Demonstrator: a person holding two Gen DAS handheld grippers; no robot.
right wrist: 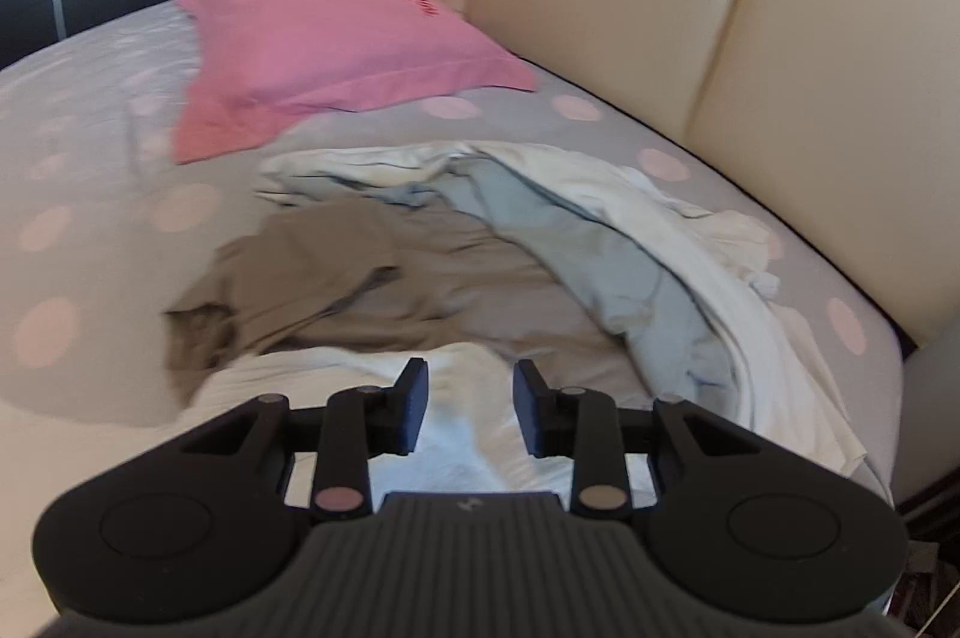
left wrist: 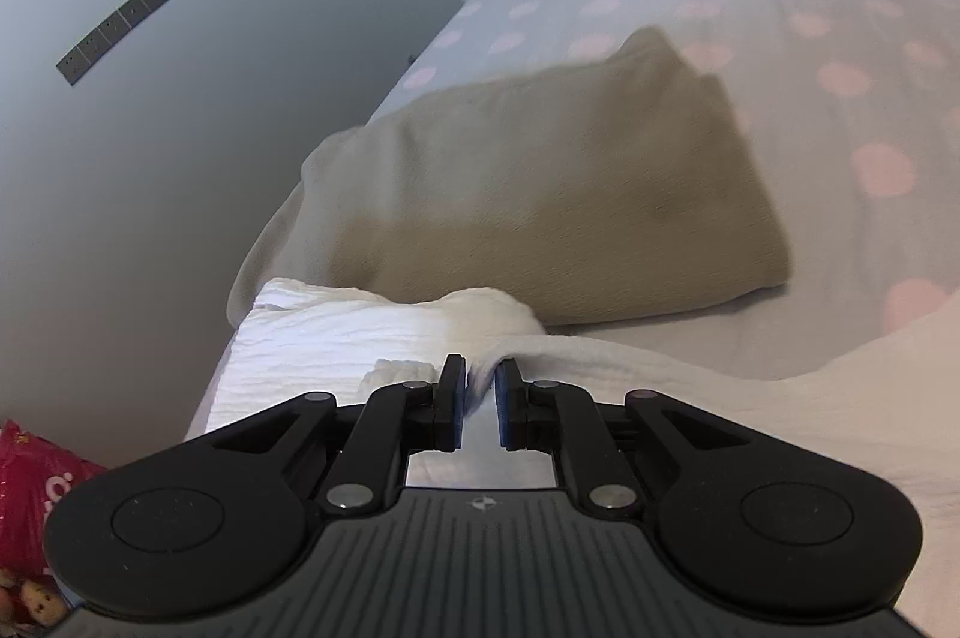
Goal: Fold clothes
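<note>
In the left wrist view my left gripper (left wrist: pixel 480 379) is shut on a pinched ridge of a white crinkled garment (left wrist: pixel 336 332) that lies at the bed's near edge. Just beyond it rests a folded beige garment (left wrist: pixel 540 194). In the right wrist view my right gripper (right wrist: pixel 471 386) stands open, its fingers apart over the same white garment (right wrist: pixel 456 434), nothing held between them. Ahead of it lies an unfolded heap: a brown-grey garment (right wrist: pixel 336 278), a pale blue one (right wrist: pixel 600 266) and a white one (right wrist: pixel 690 230).
The bed (left wrist: pixel 810 8) has a pale sheet with pink dots. A pink pillow (right wrist: pixel 336 26) lies by the cream padded headboard (right wrist: pixel 750 8). A grey wall (left wrist: pixel 150 128) drops off left of the bed, and a red printed bag (left wrist: pixel 36 494) sits low by its edge.
</note>
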